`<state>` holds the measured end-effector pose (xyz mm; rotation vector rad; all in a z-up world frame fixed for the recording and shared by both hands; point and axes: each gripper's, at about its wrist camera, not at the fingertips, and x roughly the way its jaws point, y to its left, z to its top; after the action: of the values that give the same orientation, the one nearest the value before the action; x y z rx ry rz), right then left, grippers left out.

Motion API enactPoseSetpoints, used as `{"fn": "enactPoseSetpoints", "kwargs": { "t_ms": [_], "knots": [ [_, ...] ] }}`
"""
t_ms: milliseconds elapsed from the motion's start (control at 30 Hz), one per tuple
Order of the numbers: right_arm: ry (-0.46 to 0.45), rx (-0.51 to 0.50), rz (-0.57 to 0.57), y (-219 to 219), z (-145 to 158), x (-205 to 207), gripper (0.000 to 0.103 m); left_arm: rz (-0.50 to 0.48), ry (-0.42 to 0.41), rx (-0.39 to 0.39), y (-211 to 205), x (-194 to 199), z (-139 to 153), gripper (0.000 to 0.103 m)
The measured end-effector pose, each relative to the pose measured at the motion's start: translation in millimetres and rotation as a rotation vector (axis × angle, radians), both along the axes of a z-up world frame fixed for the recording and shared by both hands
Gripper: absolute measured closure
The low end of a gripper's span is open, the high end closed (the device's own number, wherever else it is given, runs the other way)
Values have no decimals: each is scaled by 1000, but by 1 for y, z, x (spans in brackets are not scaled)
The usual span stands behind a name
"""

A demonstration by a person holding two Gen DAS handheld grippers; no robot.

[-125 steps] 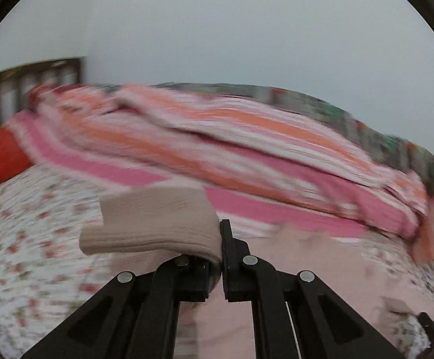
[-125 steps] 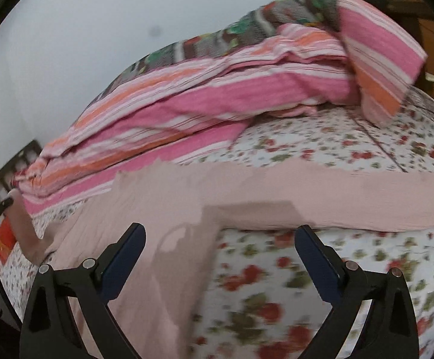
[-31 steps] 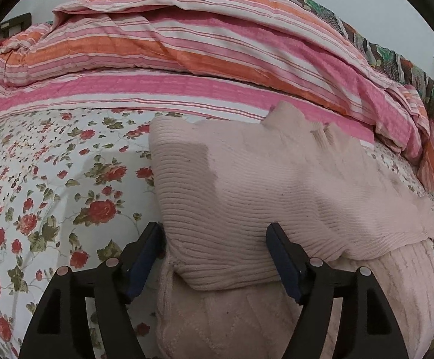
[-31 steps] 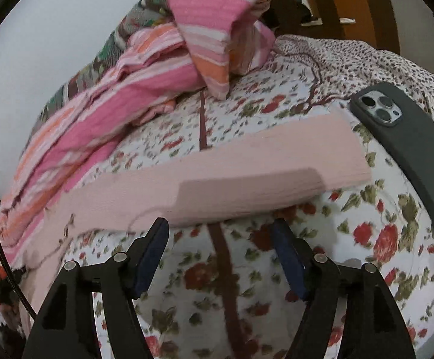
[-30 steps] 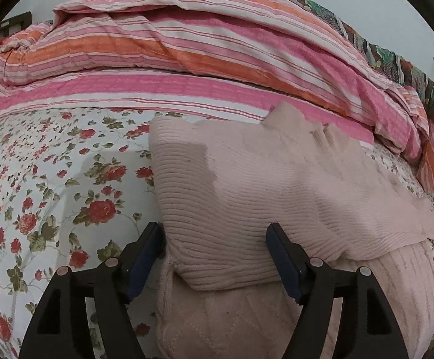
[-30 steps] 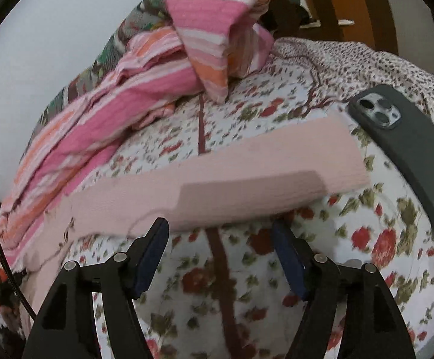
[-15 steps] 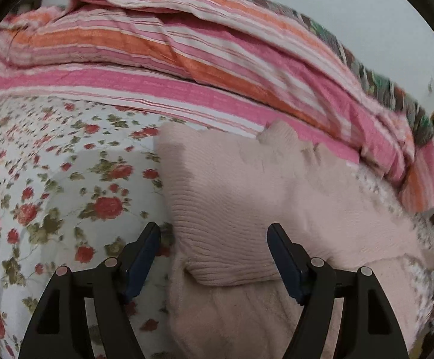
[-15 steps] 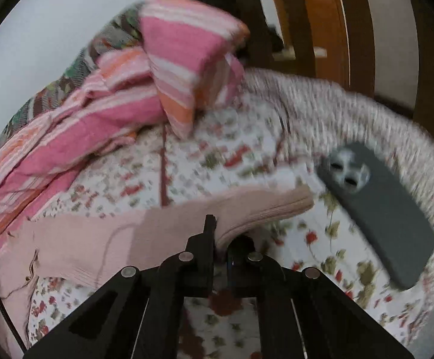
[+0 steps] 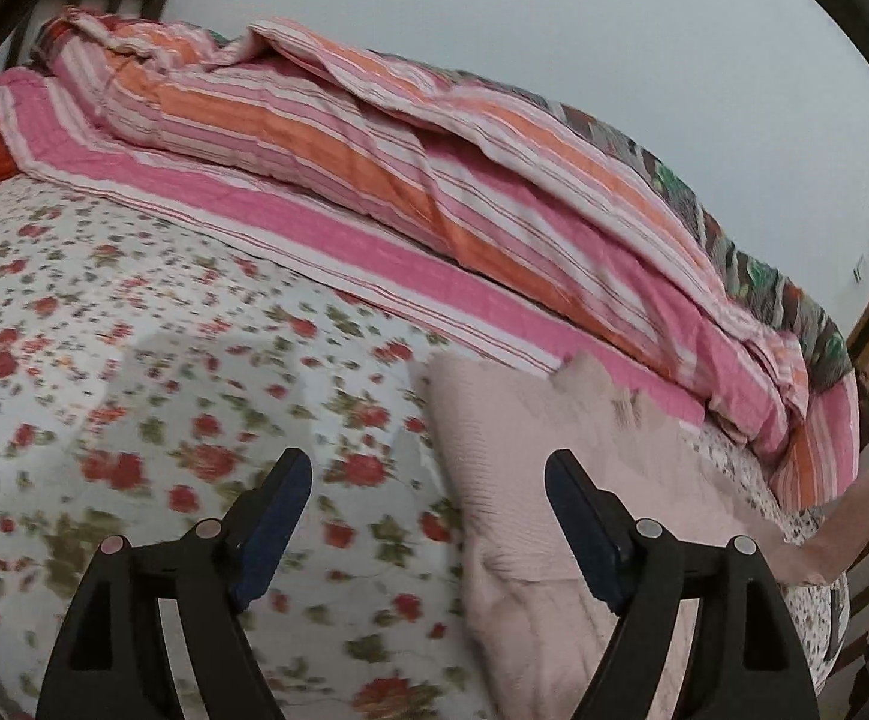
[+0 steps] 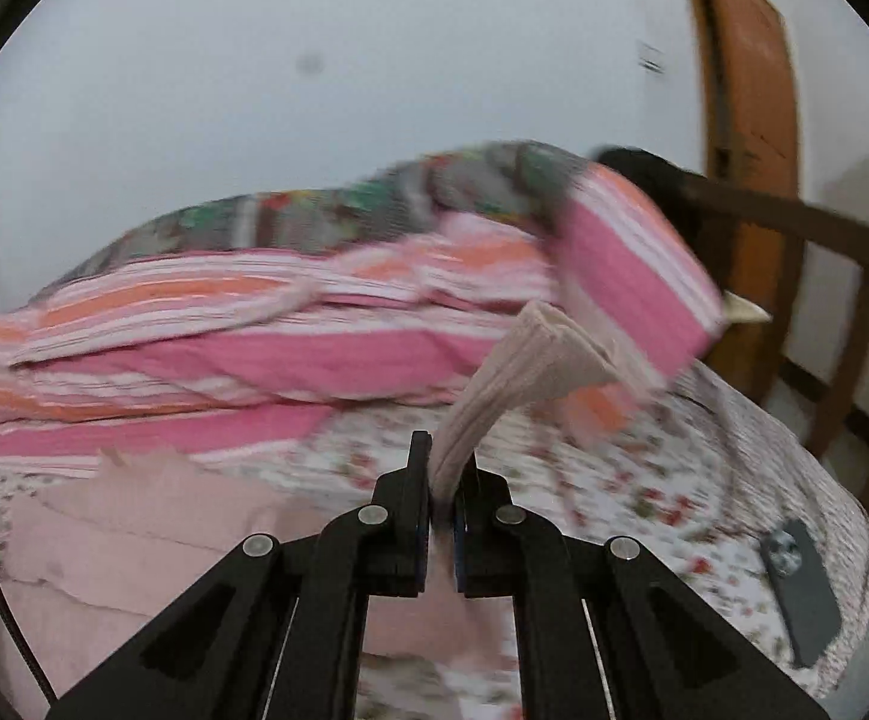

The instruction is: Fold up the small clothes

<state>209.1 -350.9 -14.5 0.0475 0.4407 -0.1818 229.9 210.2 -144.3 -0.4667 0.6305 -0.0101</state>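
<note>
A pale pink knit sweater (image 9: 554, 480) lies on the floral bedsheet (image 9: 134, 360), its left sleeve folded over the body. My left gripper (image 9: 428, 504) is open and empty, just left of the sweater's edge, above the sheet. My right gripper (image 10: 441, 498) is shut on the cuff of the sweater's right sleeve (image 10: 530, 366) and holds it lifted off the bed. The sweater's body (image 10: 134, 516) lies at the lower left in the right wrist view.
A pink and orange striped quilt (image 9: 434, 192) is heaped along the back of the bed. A dark phone (image 10: 800, 582) lies on the sheet at the right. A wooden bed frame (image 10: 824, 276) and a door (image 10: 746, 72) stand at the right.
My right gripper closed on the sleeve's cuff and lifted it off the bed. My left gripper drew back and to the left, off the folded sleeve, and stays open.
</note>
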Motion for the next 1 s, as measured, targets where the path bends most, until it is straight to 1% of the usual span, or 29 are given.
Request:
{"fn": "enactPoseSetpoints", "kwargs": {
  "t_ms": [100,133,233,333,400,500,533,633,733,800,833,867,900,933,967,1000],
  "knots": [
    [-2,-17,79,53,7,13,97,33,-9,5,15,-6,2,24],
    [-6,-25,114,77,10,18,97,44,-12,1,21,-8,3,24],
    [-10,-33,192,126,13,30,97,72,-16,-12,37,-16,4,24],
    [16,-15,283,179,8,46,97,92,-21,21,46,-24,4,24],
    [46,16,350,214,-2,57,97,102,-22,48,51,-28,3,24],
    [103,58,426,259,-27,71,97,109,-17,57,57,-30,1,24],
    [124,68,447,271,-36,73,97,111,-12,57,58,-30,0,24],
    [227,74,504,311,-73,86,97,114,1,35,65,-29,-4,24],
    [289,67,532,329,-97,97,96,119,2,16,66,-28,-5,24],
    [317,85,549,336,-109,101,92,113,0,3,64,-28,-4,24],
    [333,100,562,336,-114,103,88,106,-2,4,62,-27,-3,24],
    [352,120,589,336,-118,104,71,103,-4,9,59,-27,-3,24],
    [371,140,627,336,-121,104,51,95,-5,22,55,-25,-2,24],
    [374,144,650,336,-121,102,47,88,-5,31,51,-24,-2,24],
    [360,133,661,333,-118,98,47,79,-3,39,47,-23,-2,24],
    [321,110,652,327,-111,91,47,70,-1,46,44,-22,-2,24]
  ]
}}
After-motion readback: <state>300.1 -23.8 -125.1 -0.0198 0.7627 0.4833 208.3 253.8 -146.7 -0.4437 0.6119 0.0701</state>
